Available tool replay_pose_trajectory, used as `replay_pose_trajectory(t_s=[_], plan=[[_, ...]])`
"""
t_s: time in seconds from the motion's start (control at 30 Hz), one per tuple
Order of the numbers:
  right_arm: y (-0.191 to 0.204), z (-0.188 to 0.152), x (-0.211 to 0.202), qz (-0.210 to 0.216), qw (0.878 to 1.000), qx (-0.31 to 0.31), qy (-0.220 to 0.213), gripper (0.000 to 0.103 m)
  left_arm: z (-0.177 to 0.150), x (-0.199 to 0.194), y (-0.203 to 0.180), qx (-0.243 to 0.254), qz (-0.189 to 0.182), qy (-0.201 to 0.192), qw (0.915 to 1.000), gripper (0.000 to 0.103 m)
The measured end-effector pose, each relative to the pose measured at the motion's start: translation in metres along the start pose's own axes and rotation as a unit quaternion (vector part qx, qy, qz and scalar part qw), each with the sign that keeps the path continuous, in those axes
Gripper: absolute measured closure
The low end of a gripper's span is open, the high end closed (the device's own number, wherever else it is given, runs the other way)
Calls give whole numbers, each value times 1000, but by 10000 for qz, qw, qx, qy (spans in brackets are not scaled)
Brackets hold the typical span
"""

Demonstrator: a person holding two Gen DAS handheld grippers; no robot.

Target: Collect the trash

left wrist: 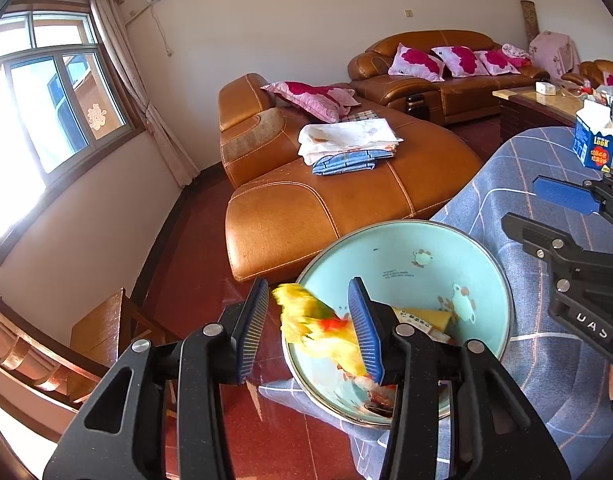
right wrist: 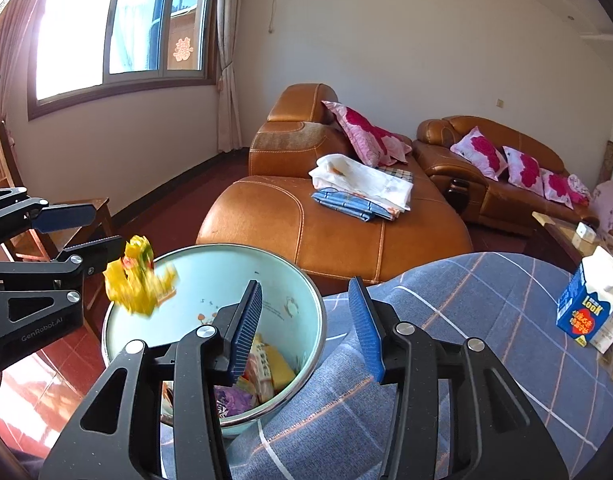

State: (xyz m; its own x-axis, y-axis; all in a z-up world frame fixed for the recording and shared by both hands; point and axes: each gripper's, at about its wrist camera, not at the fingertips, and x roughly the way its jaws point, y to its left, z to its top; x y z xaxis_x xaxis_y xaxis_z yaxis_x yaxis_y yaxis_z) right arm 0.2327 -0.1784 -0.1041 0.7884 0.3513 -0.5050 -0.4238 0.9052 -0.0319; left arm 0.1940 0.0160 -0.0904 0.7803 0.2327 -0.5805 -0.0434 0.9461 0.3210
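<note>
A blue milk carton [right wrist: 586, 308] stands on the checked tablecloth [right wrist: 466, 340]. Left gripper [left wrist: 312, 328] and right gripper [right wrist: 308, 328] gape apart; a blurred yellow wrapper [right wrist: 140, 278] hangs loose over the enamel basin [right wrist: 210, 264].

basin [right wrist: 210, 264] on table edge | wrapper [right wrist: 140, 280] seemingly above rim | carton [right wrist: 586, 308] far right

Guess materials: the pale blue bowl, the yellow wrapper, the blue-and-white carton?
Bowl: likely enamelled metal; glossy pale blue inside with printed figures and a thin silvery rim. Could be melamine.
Yellow wrapper: thin plastic film, crinkled and shiny, blurred, so probably falling.
Carton: coated paperboard, folded gable top, crisp printed faces.
</note>
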Motion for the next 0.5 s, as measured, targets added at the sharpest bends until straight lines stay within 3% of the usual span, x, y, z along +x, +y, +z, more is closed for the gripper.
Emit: replay_pose_trajectory(t_s=[0.1,0.3,0.5], plan=[[-8,-3,-10,-109,9998,135,-109,54,-1,-7,3,-125,130,-152,9997,26],[-15,-10,-32,-366,9981,243,-431,48,-4,-26,3,-355,184,-447,9982,17],[-22,-14,-44,-481,9962,353,-635,47,-5,-37,7,-553,225,-586,9965,15]])
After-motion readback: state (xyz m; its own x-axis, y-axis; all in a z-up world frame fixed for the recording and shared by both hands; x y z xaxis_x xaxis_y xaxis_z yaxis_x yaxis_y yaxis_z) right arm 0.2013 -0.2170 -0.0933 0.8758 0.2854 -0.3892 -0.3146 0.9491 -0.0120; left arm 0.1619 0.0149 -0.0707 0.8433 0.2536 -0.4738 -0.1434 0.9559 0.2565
